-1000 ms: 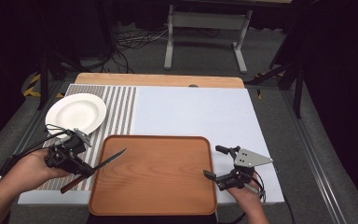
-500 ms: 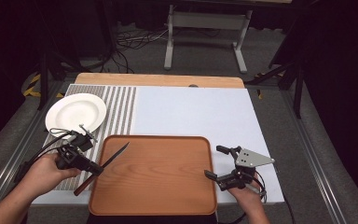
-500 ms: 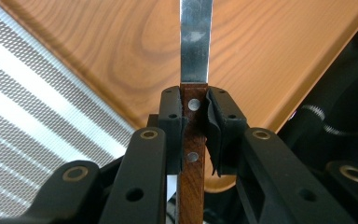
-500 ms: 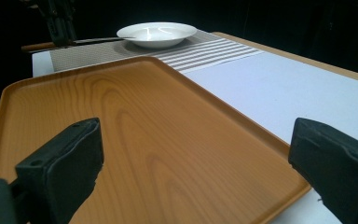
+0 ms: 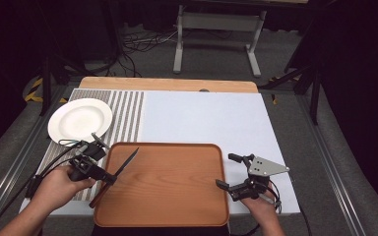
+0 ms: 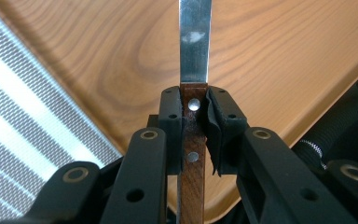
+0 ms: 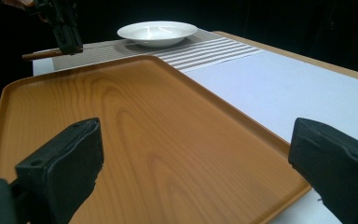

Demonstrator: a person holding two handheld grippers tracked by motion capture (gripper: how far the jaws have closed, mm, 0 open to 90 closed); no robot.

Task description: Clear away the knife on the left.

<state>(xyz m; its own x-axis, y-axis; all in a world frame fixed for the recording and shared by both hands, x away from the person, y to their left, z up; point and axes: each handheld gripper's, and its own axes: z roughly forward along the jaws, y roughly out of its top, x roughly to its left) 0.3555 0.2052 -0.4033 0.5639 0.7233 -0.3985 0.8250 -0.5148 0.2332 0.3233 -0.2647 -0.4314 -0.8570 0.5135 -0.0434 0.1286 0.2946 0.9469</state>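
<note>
My left gripper (image 5: 107, 178) is shut on a knife (image 5: 123, 166) with a brown wooden handle and a steel blade. In the left gripper view the pads clamp the riveted handle (image 6: 193, 156) just behind the blade (image 6: 195, 42). The knife lies slanted across the left rim of a wooden tray (image 5: 172, 189), with the blade tip over the tray and the handle end over the striped mat. My right gripper (image 5: 227, 171) stands open at the tray's right edge with nothing between its jaws. The right gripper view looks between its wide-apart jaws (image 7: 196, 140) across the tray (image 7: 121, 116) to the left gripper (image 7: 65, 25).
A white plate (image 5: 78, 119) rests on the grey striped mat (image 5: 128, 110) at the back left; the right gripper view has it too (image 7: 157, 31). A pale mat (image 5: 202, 118) covers the table behind the tray. Cables trail off the left edge.
My left hand has carried the knife a little to the right and down, bringing the blade further over the tray's left side. The right gripper has stayed still.
</note>
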